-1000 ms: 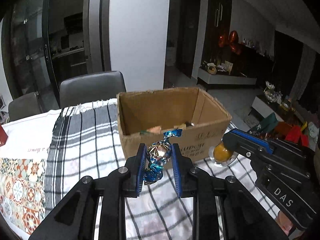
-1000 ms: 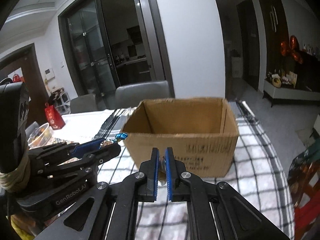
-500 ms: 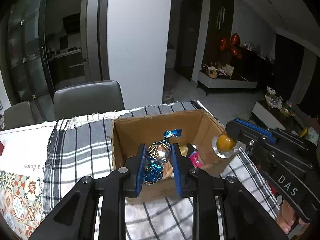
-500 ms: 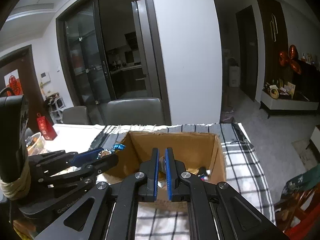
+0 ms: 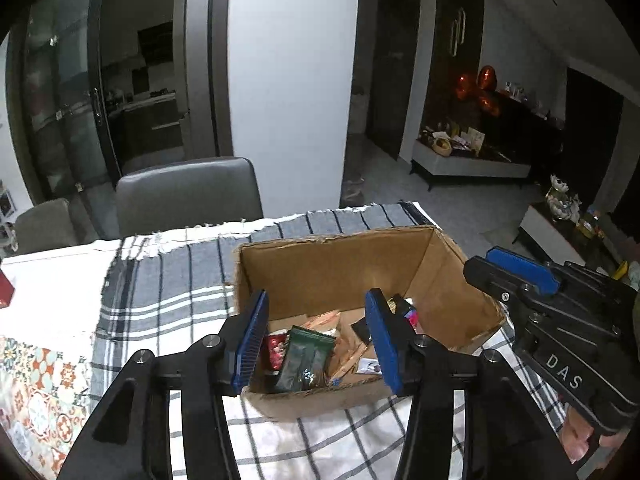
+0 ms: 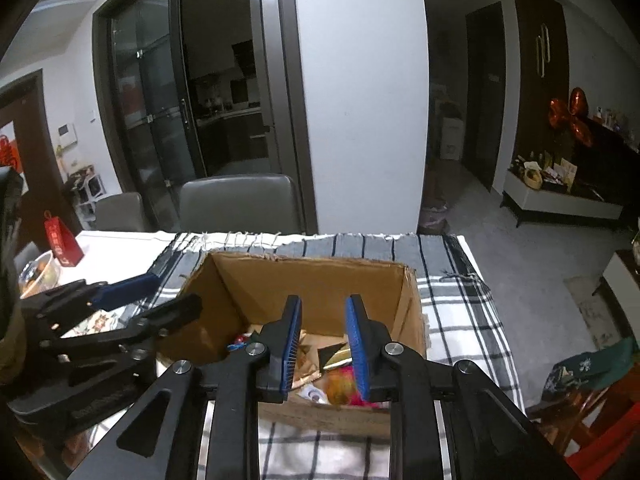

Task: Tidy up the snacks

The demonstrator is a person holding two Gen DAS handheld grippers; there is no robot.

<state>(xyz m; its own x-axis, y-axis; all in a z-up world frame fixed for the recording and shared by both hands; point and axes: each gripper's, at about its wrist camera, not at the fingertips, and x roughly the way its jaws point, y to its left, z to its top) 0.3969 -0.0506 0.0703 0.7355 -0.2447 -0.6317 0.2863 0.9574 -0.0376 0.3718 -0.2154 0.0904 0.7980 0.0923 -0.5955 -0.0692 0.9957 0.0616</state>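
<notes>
1. The left hand-held gripper [image 5: 316, 336] hangs over the near edge of the cardboard box [image 5: 336, 264] with its blue pads spread wide and nothing between them.
2. The right hand-held gripper [image 6: 323, 344] hangs over the same box [image 6: 312, 280], its pads parted to a moderate gap, and it too carries nothing.
3. In the left wrist view the right tool's body shows at the box's right side; in the right wrist view the left tool reaches in from the left, its tips at the box's left wall.
4. The snacks lie loose on the box floor: a dark green packet [image 5: 306, 360] leaning near the front wall, a red wrapper [image 5: 276, 350] just beside it, tan packets behind, and an orange jelly cup [image 6: 338, 388] next to something pink.
5. The box stands open on a checked cloth [image 5: 168, 280] spread over the counter [image 5: 48, 276].
6. A patterned mat [image 5: 36, 384] lies at the counter's left.
7. Beyond the counter stand two grey chairs [image 5: 188, 196].
</notes>
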